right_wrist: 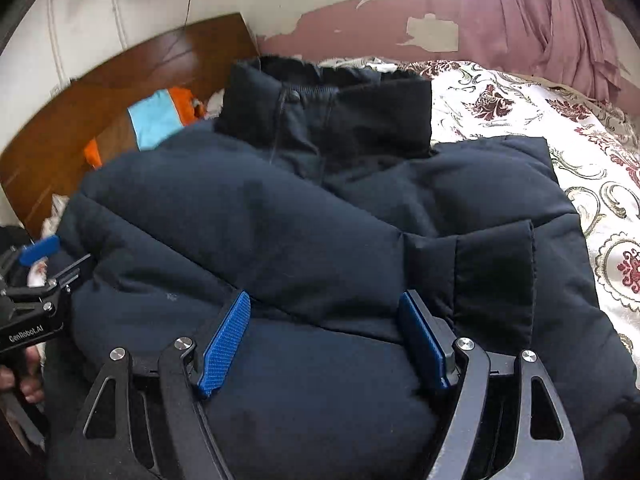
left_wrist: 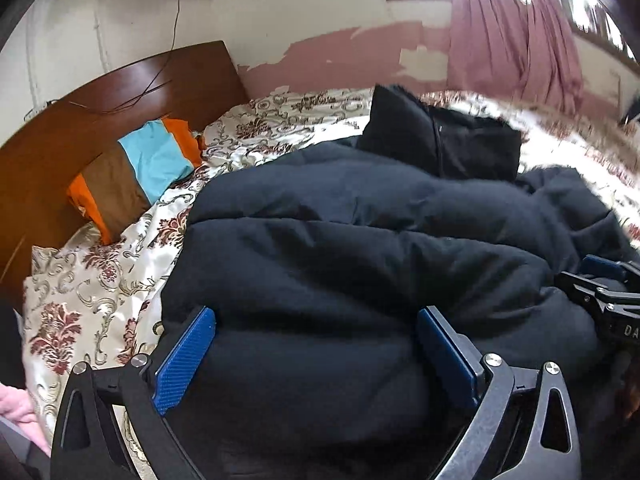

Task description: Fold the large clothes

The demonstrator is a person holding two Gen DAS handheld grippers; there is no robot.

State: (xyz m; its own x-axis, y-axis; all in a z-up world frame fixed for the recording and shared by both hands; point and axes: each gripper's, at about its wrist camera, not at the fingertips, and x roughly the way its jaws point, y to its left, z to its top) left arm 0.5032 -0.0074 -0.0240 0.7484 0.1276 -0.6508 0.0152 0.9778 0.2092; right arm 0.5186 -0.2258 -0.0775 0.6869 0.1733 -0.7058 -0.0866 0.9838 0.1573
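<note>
A dark navy puffer jacket (left_wrist: 360,248) lies on the bed, its collar (right_wrist: 320,120) toward the headboard and a sleeve (right_wrist: 480,264) folded across its front. My left gripper (left_wrist: 316,344) is open, its blue pads (left_wrist: 188,356) straddling the near edge of the jacket at its left side. My right gripper (right_wrist: 326,336) is open too, its blue pads (right_wrist: 226,344) straddling the near edge further right. The right gripper also shows at the right edge of the left wrist view (left_wrist: 600,292). The left gripper shows at the left edge of the right wrist view (right_wrist: 36,280).
The bed has a cream floral cover (right_wrist: 560,152). A striped orange, brown and light blue pillow (left_wrist: 136,172) leans on the wooden headboard (left_wrist: 100,100). A pink curtain (right_wrist: 540,20) hangs on the far wall. A hand (left_wrist: 20,412) shows at lower left.
</note>
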